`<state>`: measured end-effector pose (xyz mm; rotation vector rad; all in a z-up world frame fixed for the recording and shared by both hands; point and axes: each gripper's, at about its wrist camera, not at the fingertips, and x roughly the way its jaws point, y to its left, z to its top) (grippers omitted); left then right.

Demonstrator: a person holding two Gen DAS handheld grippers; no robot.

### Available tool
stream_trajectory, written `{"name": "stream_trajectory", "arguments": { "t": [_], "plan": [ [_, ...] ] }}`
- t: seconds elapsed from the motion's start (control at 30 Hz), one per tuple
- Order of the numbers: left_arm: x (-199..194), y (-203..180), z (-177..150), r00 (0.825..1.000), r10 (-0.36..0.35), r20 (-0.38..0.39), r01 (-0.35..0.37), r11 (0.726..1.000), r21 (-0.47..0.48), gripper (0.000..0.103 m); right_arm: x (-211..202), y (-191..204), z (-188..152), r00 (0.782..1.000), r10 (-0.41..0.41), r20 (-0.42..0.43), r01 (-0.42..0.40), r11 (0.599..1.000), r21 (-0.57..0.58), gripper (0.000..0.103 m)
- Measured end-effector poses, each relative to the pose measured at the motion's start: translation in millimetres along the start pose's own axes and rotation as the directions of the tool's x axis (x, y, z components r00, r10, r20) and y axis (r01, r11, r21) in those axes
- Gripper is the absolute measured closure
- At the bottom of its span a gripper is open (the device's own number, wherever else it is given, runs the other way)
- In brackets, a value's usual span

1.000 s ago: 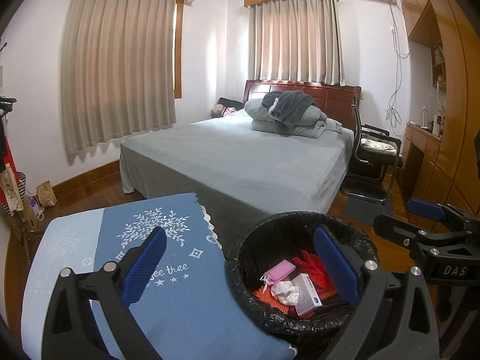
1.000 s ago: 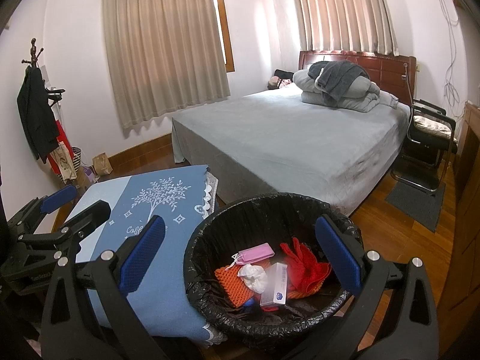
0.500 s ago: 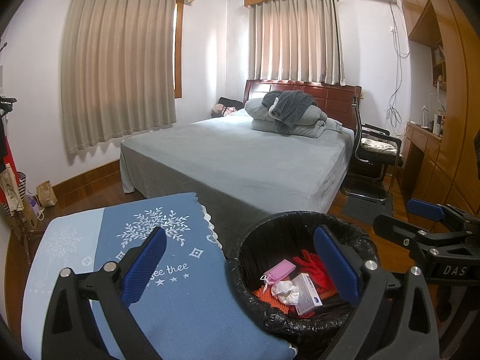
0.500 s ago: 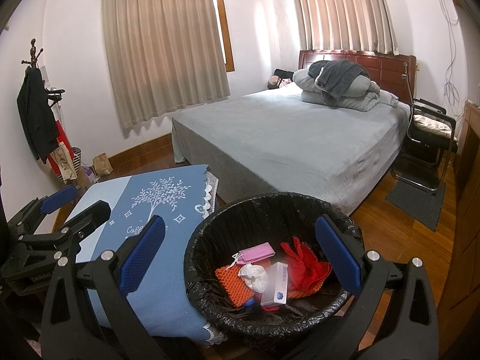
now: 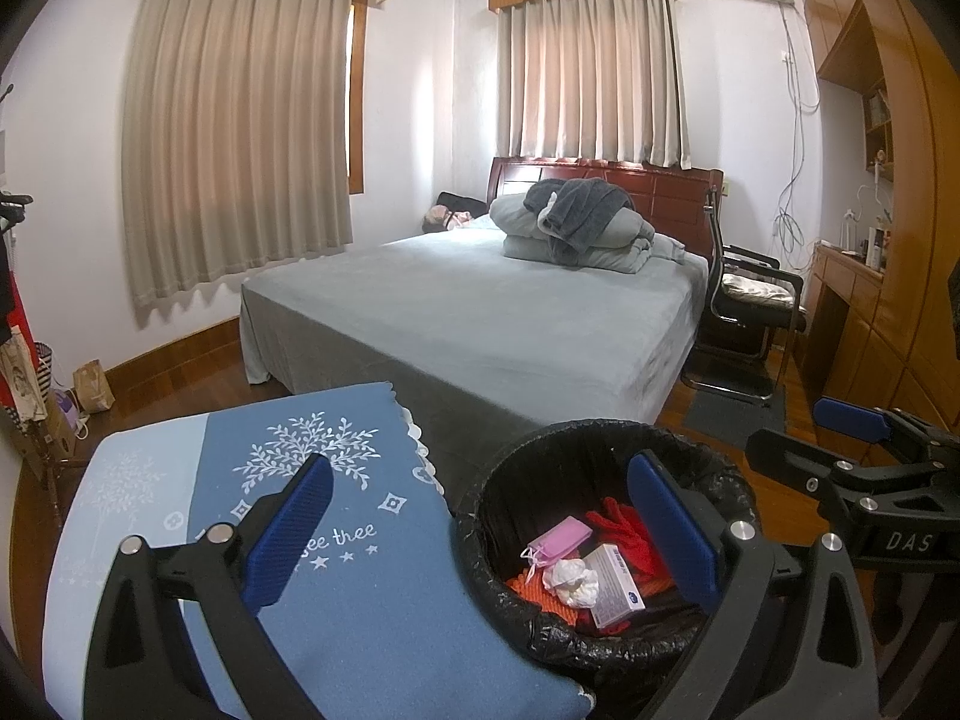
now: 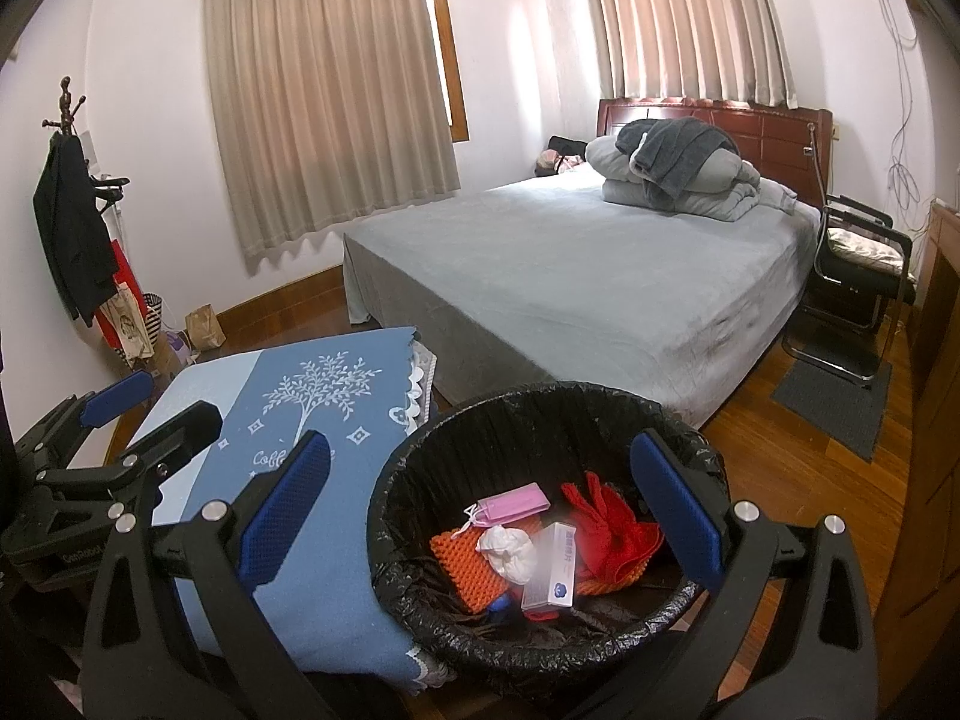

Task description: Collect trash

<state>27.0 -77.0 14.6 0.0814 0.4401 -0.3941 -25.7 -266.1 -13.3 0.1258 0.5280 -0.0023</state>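
Beside the bench (image 5: pixel 336 618), which carries a blue cloth (image 6: pixel 312 408) printed with white trees, stands one round bin (image 6: pixel 540 414) lined with a black plastic bag; its rim touches the cloth edge.

Left gripper (image 5: pixel 480 528): jaws apart, holding nothing. Its left blue pad hangs over the cloth; its right pad hangs over the bin opening. In the right wrist view this gripper (image 6: pixel 138 414) appears at the far left edge, over the bench.

Right gripper (image 6: pixel 480 516): jaws apart, holding nothing. Its left pad sits over the cloth edge; its right pad sits over the right rim of the bin. In the left wrist view this gripper (image 5: pixel 798 450) appears at the far right, beyond the bin.

Bin contents, left to right, one of each:
- one orange ribbed mat (image 6: pixel 462 564), flat at the bottom;
- one pink face mask (image 6: pixel 516 501) with white ear loops, lying on the mat;
- one crumpled white tissue (image 6: pixel 507 552), just in front of the mask;
- one white box (image 6: pixel 552 570) with a blue mark, tilted against the tissue;
- one red glove (image 6: pixel 606 528), at the right side.

All five items lie inside the bin, below the jaws and between the two pads of the right gripper. No item touches either gripper.

Behind the bin stands one bed (image 6: pixel 576 276) with a grey cover and folded bedding at its head.
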Motion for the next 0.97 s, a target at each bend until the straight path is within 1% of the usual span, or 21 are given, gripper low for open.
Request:
{"name": "stream_trajectory", "arguments": {
  "t": [0.27,0.67,0.97],
  "plan": [
    [0.2,-0.3,0.7,1.0,0.0,-0.004,0.0,1.0,0.001,0.006,0.2,-0.7,0.5,1.0,0.0,-0.001,0.0,1.0,0.0,0.005],
    [-3.8,5.4,-8.2,1.0,0.002,-0.011,-0.002,1.0,-0.003,0.006,-0.1,-0.8,1.5,1.0,0.001,-0.001,-0.001,1.0,0.0,0.005],
    [-1.1,4.0,-6.0,1.0,0.003,-0.012,-0.003,1.0,-0.002,0.006,-0.3,-0.5,2.1,1.0,0.001,-0.002,-0.001,1.0,0.001,0.005]
  ]
}}
